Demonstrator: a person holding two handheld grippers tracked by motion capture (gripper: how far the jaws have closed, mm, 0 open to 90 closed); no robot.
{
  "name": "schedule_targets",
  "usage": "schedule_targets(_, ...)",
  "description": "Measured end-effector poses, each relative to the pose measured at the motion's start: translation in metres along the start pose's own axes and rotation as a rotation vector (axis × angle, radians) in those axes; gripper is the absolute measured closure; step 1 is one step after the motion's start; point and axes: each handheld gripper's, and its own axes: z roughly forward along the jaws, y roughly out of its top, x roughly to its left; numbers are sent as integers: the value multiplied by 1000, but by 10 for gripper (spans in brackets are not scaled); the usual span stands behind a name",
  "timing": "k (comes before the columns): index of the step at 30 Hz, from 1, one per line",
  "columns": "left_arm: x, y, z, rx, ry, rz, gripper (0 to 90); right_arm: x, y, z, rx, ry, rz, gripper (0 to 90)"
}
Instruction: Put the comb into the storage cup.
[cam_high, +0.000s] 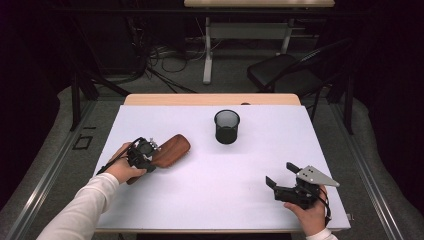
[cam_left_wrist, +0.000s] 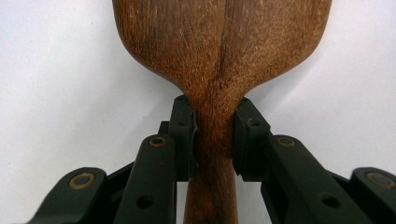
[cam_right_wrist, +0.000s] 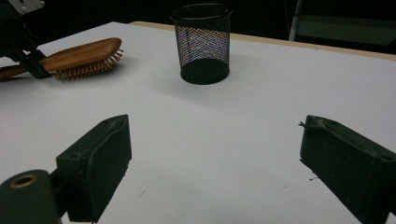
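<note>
Clamping the neck of a wooden hairbrush (cam_left_wrist: 219, 56): left gripper (cam_left_wrist: 214, 135), jaws shut tight on the narrow part where handle widens into head, one pad on each side. Seen from the high view at about 9 o'clock on the white table (cam_high: 210, 200), near its left edge, left hand (cam_high: 122, 170) wrapped around the gripper body. Brush head pointing toward 2 o'clock, smooth back up, bristles down toward the surface; touching the table or just clear of it, cannot tell. Bristles plain along the underside in the right gripper view.

Standing upright toward 12 o'clock, right of the brush and well apart from it: black mesh cup (cam_high: 227, 126), open mouth up, near the far edge, with a strip of bare wood showing beyond the white sheet. Nothing visible inside from these angles.

Wide bare white surface between brush, cup and near edge, running across the whole middle.

Resting at about 4 o'clock, close to the near right corner: right gripper (cam_high: 281, 175), held by the right hand (cam_high: 311, 212), jaws spread wide apart with nothing between them, aimed toward 10 o'clock. Grey three-cornered plate on top, its tip reaching toward the right edge. Bare table under and ahead of the parted jaws in the right gripper view, up to the cup.
</note>
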Motion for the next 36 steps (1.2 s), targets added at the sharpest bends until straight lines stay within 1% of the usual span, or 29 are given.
schedule_targets(4, 2, -4, 0, -24, -12, -6, 724, 0, 0, 0, -1, -2, -2, 87)
schedule_targets(6, 2, -6, 1, -39, -19, -19, 724, 0, 0, 1, -2, -1, 6, 87)
schedule_targets(8, 2, -7, 0, -51, -17, -19, 724, 0, 0, 1, 0, -2, 2, 87)
schedule_targets(11, 2, -9, 0, -70, -22, -28, 725, 0, 0, 1, 4, -2, 5, 87)
schedule_targets(13, 1, -10, -1, -77, -19, -25, 725, 0, 0, 1, 6, -2, 5, 87)
schedule_targets(14, 1, -11, -1, -86, -20, -32, 724, 0, 0, 1, 6, -2, 5, 88)
schedule_targets(16, 1, -11, -2, -90, -21, -31, 724, 0, -1, 2, 2, -2, 7, 88)
schedule_targets(18, 1, -11, -2, -94, -25, -41, 725, 0, -1, 1, 6, -1, 7, 87)
schedule_targets(24, 0, -12, -4, -111, -25, -45, 725, 0, -1, 2, 4, -1, 5, 88)
schedule_targets(27, 0, -12, -5, -124, -31, -52, 724, 0, -1, 2, 10, -1, 5, 88)
schedule_targets(29, 0, -12, -6, -133, -28, -53, 724, 0, -1, 2, 9, -1, 6, 88)
schedule_targets(30, 0, -12, -7, -140, -32, -60, 724, 0, -1, 2, 10, -1, 5, 88)
schedule_targets(31, 0, -12, -7, -139, -32, -56, 724, 0, -1, 2, 3, -1, 7, 88)
schedule_targets(36, 0, -12, -11, -170, -36, -66, 722, 0, -1, 2, 4, -1, 7, 88)
